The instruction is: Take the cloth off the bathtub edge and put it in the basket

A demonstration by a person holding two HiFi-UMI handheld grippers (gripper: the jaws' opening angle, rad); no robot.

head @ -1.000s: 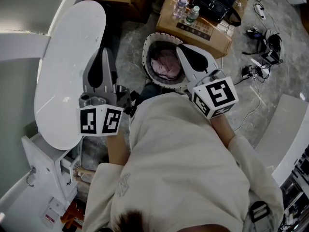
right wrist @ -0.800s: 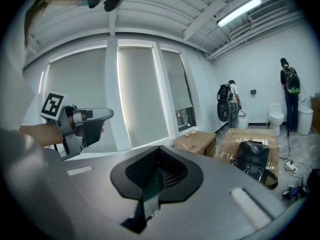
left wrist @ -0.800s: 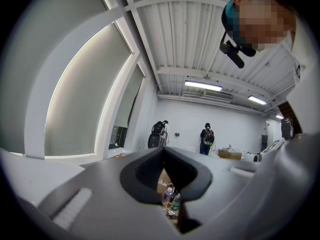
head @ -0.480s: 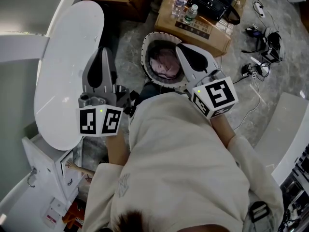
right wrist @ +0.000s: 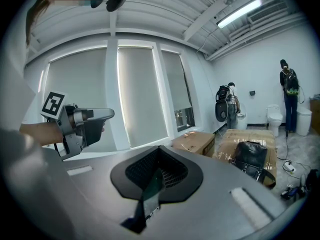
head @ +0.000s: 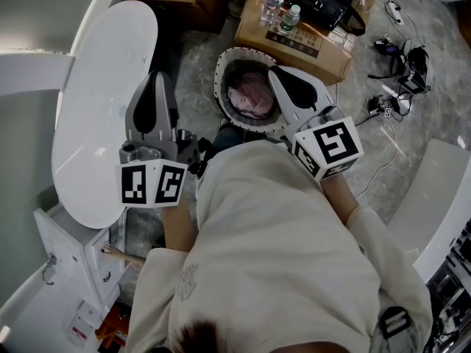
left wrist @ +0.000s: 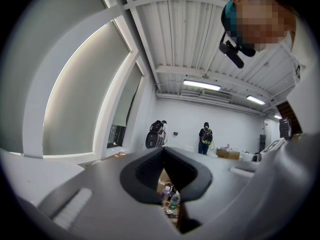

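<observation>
**Finishing the job: cloth in the basket, both grippers empty**

From my seat the task looks all but done. The pink cloth (head: 252, 98) lies bunched at the bottom of the round basket (head: 218, 79), which stands on the floor just beside the bathtub (head: 96, 87). I see nothing draped on the part of the tub's white rim that the head view shows, so I judge there is nothing left to fetch.

My right gripper (head: 274, 72) hangs over the near rim of the basket, above the cloth and not touching it. Its jaws are pressed together with nothing between them, which its own view confirms. My left gripper (head: 157, 77) sits over the edge of the bathtub, apart from the basket. Its jaw tips meet too, and all that shows through the slit below them is the background. Neither gripper holds anything.

What remains, as I read it, is only to draw the right gripper back from the basket.

As for writing, there is little I can read. The cardboard box (head: 309, 50) beyond the basket carries a dark strip of print, too small to make out. The two bottles (head: 293, 20) standing on it have labels I cannot read. The marker cubes (head: 327, 147) on the grippers show only black-and-white square patterns, no letters.
</observation>
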